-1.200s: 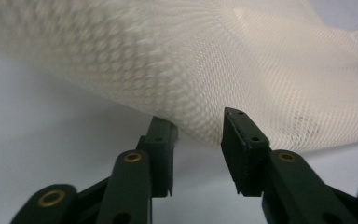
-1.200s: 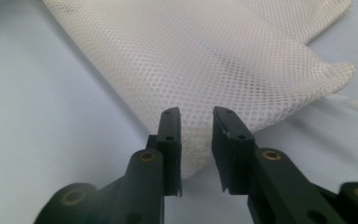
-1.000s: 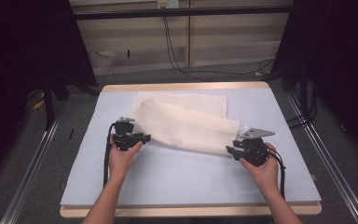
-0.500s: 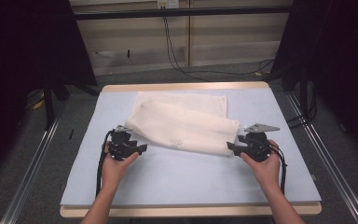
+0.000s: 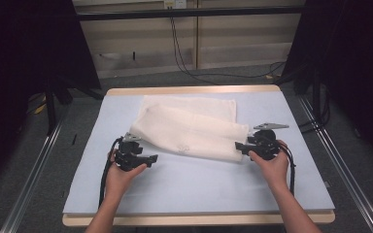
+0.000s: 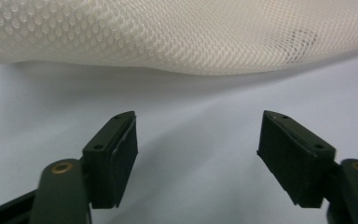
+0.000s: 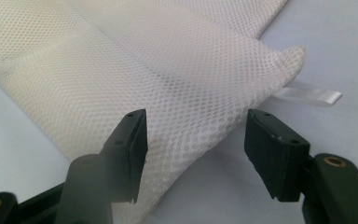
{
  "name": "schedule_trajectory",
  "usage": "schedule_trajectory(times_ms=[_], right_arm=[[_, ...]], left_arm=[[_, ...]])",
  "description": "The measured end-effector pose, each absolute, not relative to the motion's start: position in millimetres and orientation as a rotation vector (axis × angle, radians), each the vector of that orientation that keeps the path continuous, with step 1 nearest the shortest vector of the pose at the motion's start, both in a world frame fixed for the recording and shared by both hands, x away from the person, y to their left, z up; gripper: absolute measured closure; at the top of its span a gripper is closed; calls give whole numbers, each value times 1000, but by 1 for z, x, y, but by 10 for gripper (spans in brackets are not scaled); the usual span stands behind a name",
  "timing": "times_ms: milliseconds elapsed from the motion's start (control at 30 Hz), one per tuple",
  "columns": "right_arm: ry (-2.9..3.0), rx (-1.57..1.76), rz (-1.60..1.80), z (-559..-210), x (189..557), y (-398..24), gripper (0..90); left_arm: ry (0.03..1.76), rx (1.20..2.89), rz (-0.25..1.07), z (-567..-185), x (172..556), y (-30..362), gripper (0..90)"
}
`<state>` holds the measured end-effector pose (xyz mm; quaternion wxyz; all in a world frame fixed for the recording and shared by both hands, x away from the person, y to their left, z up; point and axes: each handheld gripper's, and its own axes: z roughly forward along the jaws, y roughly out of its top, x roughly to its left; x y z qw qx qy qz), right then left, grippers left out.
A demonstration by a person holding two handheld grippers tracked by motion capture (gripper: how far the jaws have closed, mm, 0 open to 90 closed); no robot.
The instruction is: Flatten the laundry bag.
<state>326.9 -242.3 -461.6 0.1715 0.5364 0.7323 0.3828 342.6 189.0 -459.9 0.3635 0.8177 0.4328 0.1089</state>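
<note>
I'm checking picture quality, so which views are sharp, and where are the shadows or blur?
High view: even light on the table, dark surroundings. Left gripper view: mesh cloth slightly soft, casting a shadow on the sheet under its edge. Right gripper view: mesh weave crisp mid-frame, one of the near fingers blurred and pale with glare.

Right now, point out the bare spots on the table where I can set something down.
Free: the near strip of the table between both forearms, and the margins beside the mesh bag. Crowded: the bag's near corners, where the left gripper and right gripper sit open.
</note>
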Motion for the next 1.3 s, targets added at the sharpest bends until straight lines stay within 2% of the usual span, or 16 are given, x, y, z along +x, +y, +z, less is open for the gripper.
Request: schedule_trajectory(times_ms=[133,500,700,867,900,933,967,1100,1300], right_arm=[[2079,1581,1089,-464,333,-244,353],[2037,1692,1162,-462,347,-245,372],[2046,1724,1190,-463,350,-246,479],[2041,1704,1209,-460,350,-250,662],[2052,1700,1251,-460,350,-251,739],[2052,1700,1251,-460,350,-251,739],[2059,1663,1272,-458,347,-249,793],[2093,1585,1266,-454,343,-242,824],[2145,1434,1296,-449,330,-229,824]], left_arm=[[1101,2106,310,-462,344,188,227],[1093,2110,318,-465,347,186,132],[1109,2111,304,-467,348,184,116],[1120,2116,288,-466,348,187,115],[1117,2114,284,-466,348,186,117],[1117,2114,284,-466,348,186,117],[1114,2104,290,-465,348,185,117],[1112,2103,284,-463,347,184,117],[1100,2098,276,-462,346,182,117]])
